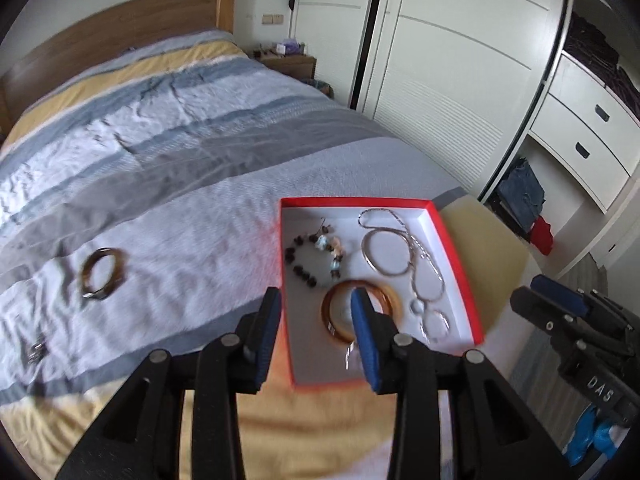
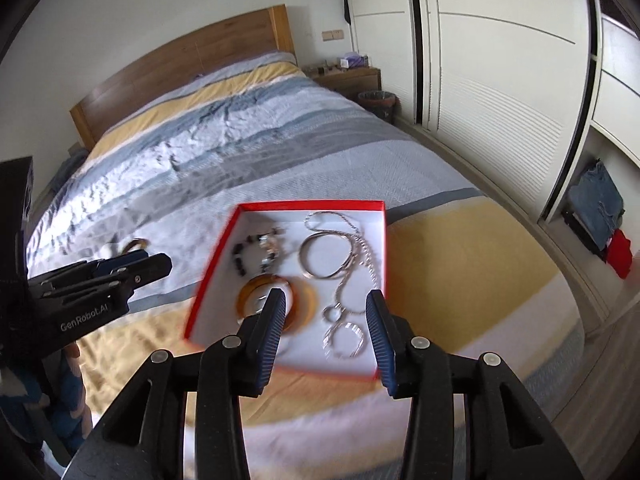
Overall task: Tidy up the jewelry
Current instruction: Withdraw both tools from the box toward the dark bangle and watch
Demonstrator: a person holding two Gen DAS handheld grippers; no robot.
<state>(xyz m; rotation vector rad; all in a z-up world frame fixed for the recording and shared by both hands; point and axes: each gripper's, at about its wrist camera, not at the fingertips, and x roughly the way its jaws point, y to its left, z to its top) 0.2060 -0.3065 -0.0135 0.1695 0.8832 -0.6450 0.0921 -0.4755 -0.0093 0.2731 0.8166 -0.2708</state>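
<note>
A red box (image 1: 460, 256) with a white inside lies on the bed near its foot; it also shows in the right wrist view (image 2: 208, 268). In it lie an amber bangle (image 1: 390, 298), a dark bead bracelet (image 1: 304, 270), a silver bangle (image 1: 370, 254) and a silver chain necklace (image 1: 428, 276). A brown bangle (image 1: 102, 274) and a small metal piece (image 1: 36, 352) lie on the bedspread to the left. My left gripper (image 1: 316, 300) is open and empty over the box's near left edge. My right gripper (image 2: 326, 304) is open and empty above the box's near end.
The striped bedspread (image 1: 180, 168) covers the bed, with a wooden headboard (image 1: 120, 28) behind. White wardrobe doors (image 1: 452, 60) and open shelves with clothes (image 1: 524, 196) stand on the right. A nightstand (image 2: 348, 74) and a bin (image 2: 376, 100) sit beside the bed.
</note>
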